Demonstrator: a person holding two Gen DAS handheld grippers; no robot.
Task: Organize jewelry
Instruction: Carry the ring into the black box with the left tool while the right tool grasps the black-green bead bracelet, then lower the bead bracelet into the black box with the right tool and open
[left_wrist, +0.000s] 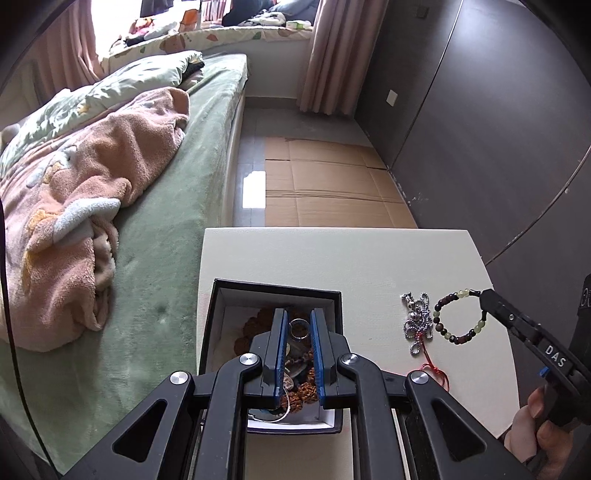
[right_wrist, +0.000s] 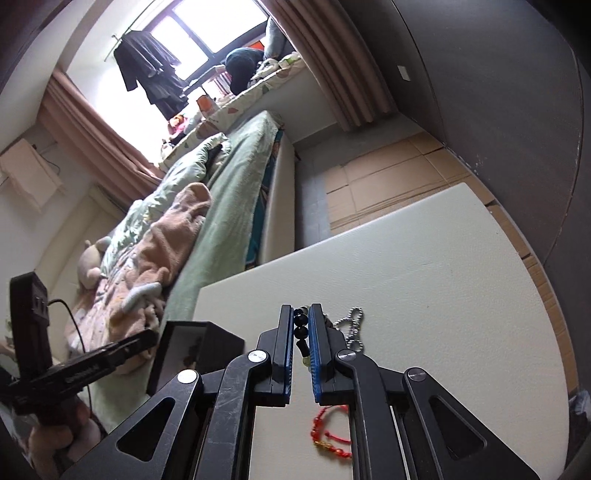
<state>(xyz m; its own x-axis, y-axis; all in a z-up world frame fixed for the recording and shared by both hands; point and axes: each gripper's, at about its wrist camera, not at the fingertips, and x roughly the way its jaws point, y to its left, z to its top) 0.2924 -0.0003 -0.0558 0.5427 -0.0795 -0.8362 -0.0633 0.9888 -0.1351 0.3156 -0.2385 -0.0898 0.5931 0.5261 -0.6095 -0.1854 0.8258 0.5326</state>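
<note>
Black right gripper jaws clamp the beaded bracelet; left gripper jaws, part-open over the box, apparently hold nothing.

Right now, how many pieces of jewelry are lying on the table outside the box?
3: the beaded bracelet at the right tongs' tips, the silver chain beside it, and the red bracelet nearer. More may hide beneath the tongs.

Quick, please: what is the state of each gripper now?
Left gripper: open above the black jewelry box, holding nothing.
Right gripper: shut on the dark and pale-green beaded bracelet.
</note>
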